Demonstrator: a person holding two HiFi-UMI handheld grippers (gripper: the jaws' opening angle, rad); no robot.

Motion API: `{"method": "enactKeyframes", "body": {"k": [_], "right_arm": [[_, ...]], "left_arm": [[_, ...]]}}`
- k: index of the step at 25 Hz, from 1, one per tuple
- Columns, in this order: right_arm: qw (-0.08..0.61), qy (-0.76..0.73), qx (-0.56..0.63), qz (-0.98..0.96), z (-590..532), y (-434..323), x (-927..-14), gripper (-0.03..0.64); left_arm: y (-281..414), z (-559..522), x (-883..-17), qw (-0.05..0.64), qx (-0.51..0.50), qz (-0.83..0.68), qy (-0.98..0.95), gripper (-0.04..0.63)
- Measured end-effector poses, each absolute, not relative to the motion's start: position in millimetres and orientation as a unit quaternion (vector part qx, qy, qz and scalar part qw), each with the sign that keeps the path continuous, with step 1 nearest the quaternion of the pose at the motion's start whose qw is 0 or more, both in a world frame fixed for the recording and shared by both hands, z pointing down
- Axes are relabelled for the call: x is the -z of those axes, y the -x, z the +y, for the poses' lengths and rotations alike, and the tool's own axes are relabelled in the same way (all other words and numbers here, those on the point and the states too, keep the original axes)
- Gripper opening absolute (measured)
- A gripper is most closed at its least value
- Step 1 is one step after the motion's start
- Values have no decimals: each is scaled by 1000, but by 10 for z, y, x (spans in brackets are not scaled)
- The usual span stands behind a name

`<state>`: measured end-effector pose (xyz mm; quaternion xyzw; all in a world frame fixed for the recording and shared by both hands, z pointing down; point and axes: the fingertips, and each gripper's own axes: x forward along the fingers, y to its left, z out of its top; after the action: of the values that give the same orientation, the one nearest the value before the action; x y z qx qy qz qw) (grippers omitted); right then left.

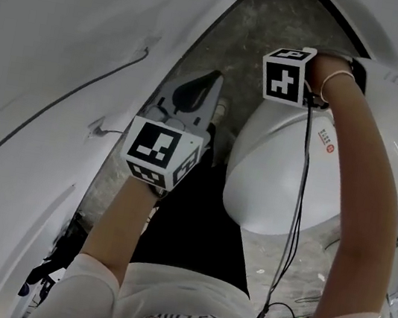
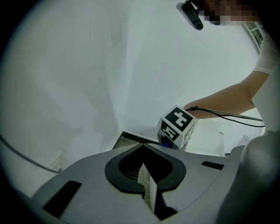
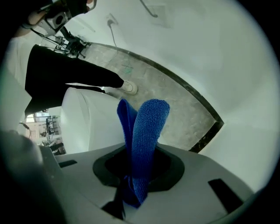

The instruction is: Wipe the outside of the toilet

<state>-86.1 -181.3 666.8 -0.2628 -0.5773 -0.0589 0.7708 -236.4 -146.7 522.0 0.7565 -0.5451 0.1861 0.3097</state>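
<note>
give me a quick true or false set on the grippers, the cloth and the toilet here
1. The right gripper is clamped on a blue cloth. True.
2. The left gripper grips a sponge. False: its jaws are together with nothing between them.
3. The toilet is black. False: it is white.
4. The floor is speckled grey. True.
</note>
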Motion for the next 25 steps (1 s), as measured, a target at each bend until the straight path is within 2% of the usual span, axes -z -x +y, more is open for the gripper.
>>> {"method": "enactKeyframes", "body": {"k": [10, 25], "right_arm": [[771, 297, 116, -552, -1217, 1050, -7136, 81], [770, 335, 98, -534, -129, 1325, -7673, 81]], "left_arm": [[2625, -446, -5580, 320, -174, -596, -715, 6], [2891, 651, -6080, 355, -167, -617, -682, 6]]}}
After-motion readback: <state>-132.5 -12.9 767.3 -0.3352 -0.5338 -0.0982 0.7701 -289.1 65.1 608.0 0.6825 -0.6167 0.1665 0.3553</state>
